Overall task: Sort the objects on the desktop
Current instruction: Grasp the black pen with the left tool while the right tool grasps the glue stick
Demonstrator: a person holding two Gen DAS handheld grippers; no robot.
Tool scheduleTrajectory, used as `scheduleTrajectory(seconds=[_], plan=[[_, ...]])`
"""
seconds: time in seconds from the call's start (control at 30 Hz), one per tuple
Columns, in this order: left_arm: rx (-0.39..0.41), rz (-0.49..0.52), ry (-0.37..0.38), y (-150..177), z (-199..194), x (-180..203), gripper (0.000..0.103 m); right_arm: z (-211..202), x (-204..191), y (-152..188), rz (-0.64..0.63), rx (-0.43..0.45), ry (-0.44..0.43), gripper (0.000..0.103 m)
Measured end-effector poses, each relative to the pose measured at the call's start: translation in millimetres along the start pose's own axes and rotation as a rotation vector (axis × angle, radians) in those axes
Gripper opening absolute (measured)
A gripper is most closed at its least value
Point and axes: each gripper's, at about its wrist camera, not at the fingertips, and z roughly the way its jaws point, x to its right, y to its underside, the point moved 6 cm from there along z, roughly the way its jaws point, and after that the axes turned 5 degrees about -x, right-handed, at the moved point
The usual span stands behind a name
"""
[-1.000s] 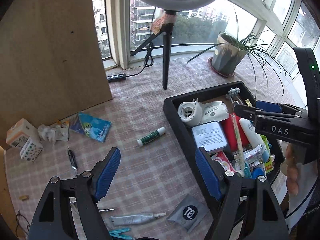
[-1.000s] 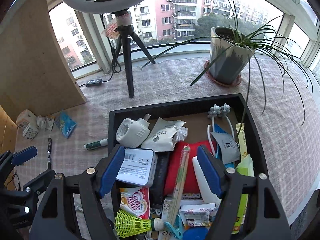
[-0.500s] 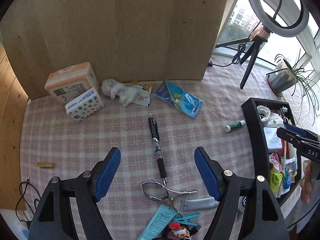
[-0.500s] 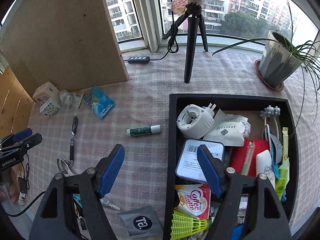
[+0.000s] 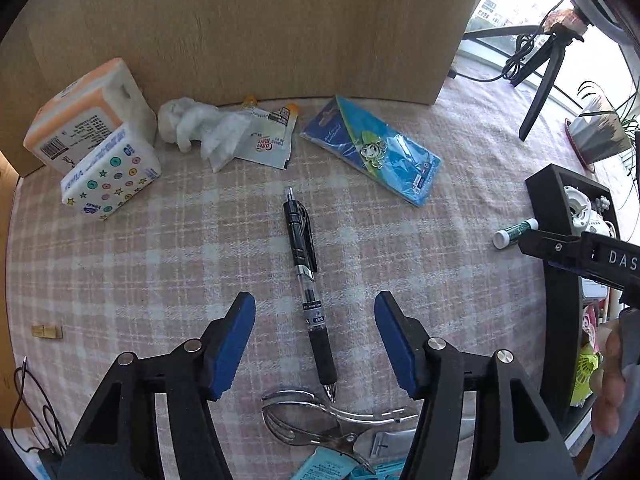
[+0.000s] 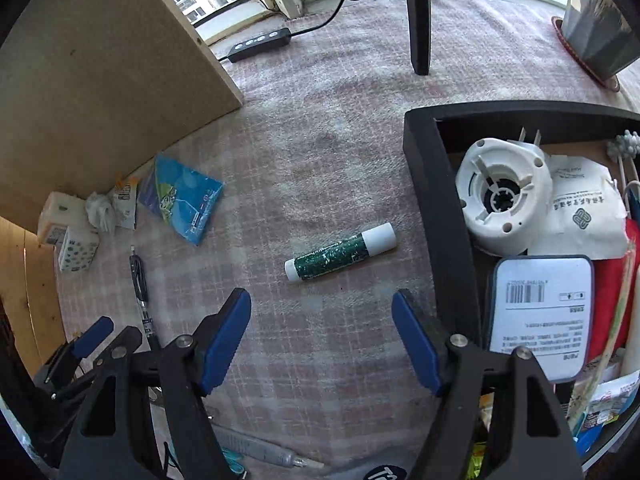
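A black click pen (image 5: 306, 276) lies on the checked cloth, its grip end between the blue pads of my left gripper (image 5: 314, 308). The jaws are closing and stand apart from the pen on both sides. A green glue stick (image 6: 340, 252) with white ends lies just beyond my right gripper (image 6: 320, 300), which points down at the cloth, open and empty. The black tray (image 6: 436, 200), right of the glue stick, holds a white plug-in device (image 6: 502, 196), a labelled tin (image 6: 540, 316) and several other items. The same tray (image 5: 554, 320) shows at the left wrist view's right edge.
Tissue packs (image 5: 92, 136), crumpled tissue (image 5: 196, 128), a sachet (image 5: 272, 140) and a blue packet (image 5: 372, 152) lie along the wooden board (image 5: 260, 28). A metal clamp (image 5: 332, 420) lies below the pen. A tripod leg (image 6: 418, 16), power strip (image 6: 260, 44) and plant pot (image 6: 600, 28) stand behind.
Both grippers swung left and sank toward the cloth. The left went from beside the tray to over the pen, its jaws narrowing. The right left the tray and now faces the glue stick.
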Motion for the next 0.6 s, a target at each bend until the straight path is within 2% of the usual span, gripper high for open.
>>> scheduleTrajectory(seconds=[0.2,0.3,0.43,0.6], plan=[[-0.014,0.012,-0.006,-0.3,11.4,2.0,0.05,8.9,9.9,-5.2,0.09,-0.013,-0.008,0.072],[-0.017,0.003,0.002,-0.3,14.0,0.2,0.048,9.8,6.8,-7.6,0.095,-0.006,0.004,0.071],[-0.02,0.003,0.005,0.7,14.7,-1.9,0.046,16.0,0.8,-6.4,0.093,-0.021,0.035,0.056],[-0.02,0.004,0.017,1.8,15.3,-3.3,0.046,18.2,-3.4,-8.4,0.133,-0.016,0.038,0.055]])
